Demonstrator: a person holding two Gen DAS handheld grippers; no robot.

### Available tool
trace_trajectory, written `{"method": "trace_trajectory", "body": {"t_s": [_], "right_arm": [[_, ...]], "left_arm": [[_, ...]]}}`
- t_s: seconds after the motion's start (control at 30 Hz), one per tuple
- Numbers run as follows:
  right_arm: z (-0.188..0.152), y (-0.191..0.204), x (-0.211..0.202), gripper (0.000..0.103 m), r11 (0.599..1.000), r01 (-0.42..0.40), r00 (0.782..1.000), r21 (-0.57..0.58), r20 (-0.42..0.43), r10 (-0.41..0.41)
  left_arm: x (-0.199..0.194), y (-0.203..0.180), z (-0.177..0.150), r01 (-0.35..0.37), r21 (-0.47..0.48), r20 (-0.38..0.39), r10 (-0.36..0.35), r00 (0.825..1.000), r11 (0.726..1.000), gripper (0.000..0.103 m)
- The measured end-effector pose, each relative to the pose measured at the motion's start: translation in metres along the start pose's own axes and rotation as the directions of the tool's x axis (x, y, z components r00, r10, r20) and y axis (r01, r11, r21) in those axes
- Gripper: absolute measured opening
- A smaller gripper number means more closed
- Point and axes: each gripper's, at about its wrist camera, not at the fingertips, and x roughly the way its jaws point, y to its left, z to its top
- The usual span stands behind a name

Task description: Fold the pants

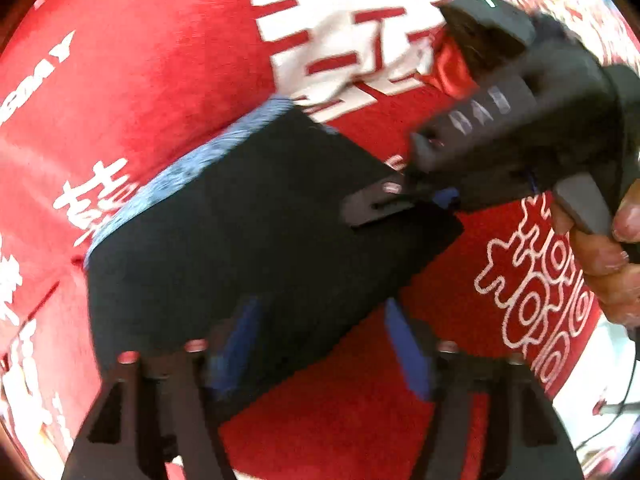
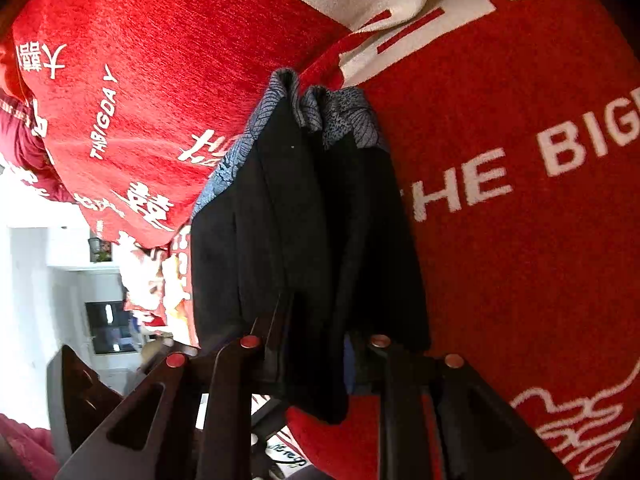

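Note:
The dark pants (image 1: 240, 220) lie folded on a red blanket (image 1: 140, 60) printed with white characters, and a blue-grey patterned band (image 1: 180, 172) shows along their far edge. My left gripper (image 1: 320, 344) is open just above the near corner of the pants. Its left blue pad sits over the cloth and its right pad over the bare blanket. My right gripper (image 1: 380, 204), held by a hand (image 1: 612, 256), comes in from the right and pinches the pants' right edge. In the right wrist view the pants (image 2: 304, 220) hang bunched between that gripper's (image 2: 320, 344) fingers, which are shut on the cloth.
The red blanket (image 2: 520, 280) covers the whole work surface and is wrinkled at the top. Past its left edge lie a white floor (image 2: 36, 280) and a dark cabinet front (image 2: 108, 328). A thin cable (image 1: 616, 408) runs off the blanket's right edge.

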Motion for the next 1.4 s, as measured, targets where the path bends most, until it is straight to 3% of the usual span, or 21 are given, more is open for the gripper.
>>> {"method": "trace_trajectory", "body": {"t_s": [0.07,0.17,0.3,0.43,0.5,0.6,0.67,0.87,0.93,0.97,1.07,1.17,1.23,1.27,1.3,1.4], "right_arm": [[-0.001,0.004,-0.007,0.028,0.999,0.049,0.999,-0.019,0.001,-0.049],[-0.008,0.011,-0.013,0.036,0.989,0.146,0.989,-0.04,0.015,-0.145],[-0.018,0.017,-0.029,0.039,0.967,0.254,0.966,-0.027,0.049,-0.253],[-0.029,0.026,-0.045,0.039,0.962,0.274,0.959,-0.02,0.089,-0.271],[-0.031,0.037,-0.044,0.039,0.96,0.277,0.957,-0.038,0.105,-0.272],[-0.029,0.056,-0.033,0.039,0.958,0.277,0.957,-0.08,0.114,-0.267],[-0.025,0.072,-0.024,0.039,0.948,0.296,0.951,-0.114,0.123,-0.282],[-0.026,0.102,-0.005,0.06,0.914,0.355,0.933,-0.196,0.139,-0.333],[-0.027,0.097,0.006,0.061,0.9,0.386,0.922,-0.205,0.121,-0.367],[-0.029,0.093,0.01,0.06,0.892,0.402,0.915,-0.207,0.112,-0.387],[-0.032,0.077,0.023,0.061,0.878,0.442,0.897,-0.185,0.085,-0.434],[-0.034,0.073,0.021,0.065,0.882,0.437,0.899,-0.176,0.098,-0.426],[-0.034,0.073,0.022,0.073,0.878,0.441,0.898,-0.184,0.091,-0.432],[-0.033,0.07,0.025,0.084,0.864,0.469,0.883,-0.182,0.069,-0.464],[-0.032,0.065,0.028,0.087,0.866,0.471,0.881,-0.169,0.039,-0.472],[-0.034,0.039,0.025,0.087,0.926,0.376,0.926,-0.031,-0.006,-0.376]], "left_arm": [[-0.013,0.013,-0.002,0.004,-0.04,0.004,-0.004,1.0,0.999,0.069],[-0.024,0.043,-0.006,-0.064,-0.111,-0.017,0.063,0.998,0.992,0.069],[-0.019,0.095,-0.015,-0.168,-0.249,-0.107,0.145,0.984,0.954,0.069],[0.001,0.127,-0.027,-0.211,-0.329,-0.205,0.148,0.968,0.92,0.069],[0.012,0.135,-0.036,-0.196,-0.366,-0.24,0.111,0.964,0.91,0.081],[0.015,0.142,-0.044,-0.193,-0.419,-0.233,0.101,0.967,0.887,0.087],[0.016,0.14,-0.046,-0.192,-0.426,-0.229,0.1,0.968,0.884,0.087],[0.016,0.139,-0.044,-0.193,-0.412,-0.219,0.109,0.97,0.891,0.087],[0.016,0.142,-0.044,-0.186,-0.427,-0.22,0.098,0.971,0.885,0.09],[0.018,0.143,-0.044,-0.189,-0.433,-0.225,0.098,0.969,0.881,0.097],[0.021,0.147,-0.047,-0.171,-0.464,-0.23,0.069,0.971,0.869,0.098],[0.022,0.148,-0.049,-0.163,-0.469,-0.225,0.061,0.973,0.868,0.098],[0.022,0.147,-0.048,-0.166,-0.464,-0.228,0.064,0.972,0.87,0.098],[0.022,0.148,-0.047,-0.166,-0.463,-0.228,0.064,0.971,0.871,0.098],[0.022,0.148,-0.047,-0.165,-0.46,-0.232,0.061,0.971,0.872,0.098],[0.022,0.15,-0.046,-0.152,-0.459,-0.231,0.048,0.972,0.875,0.098]]}}
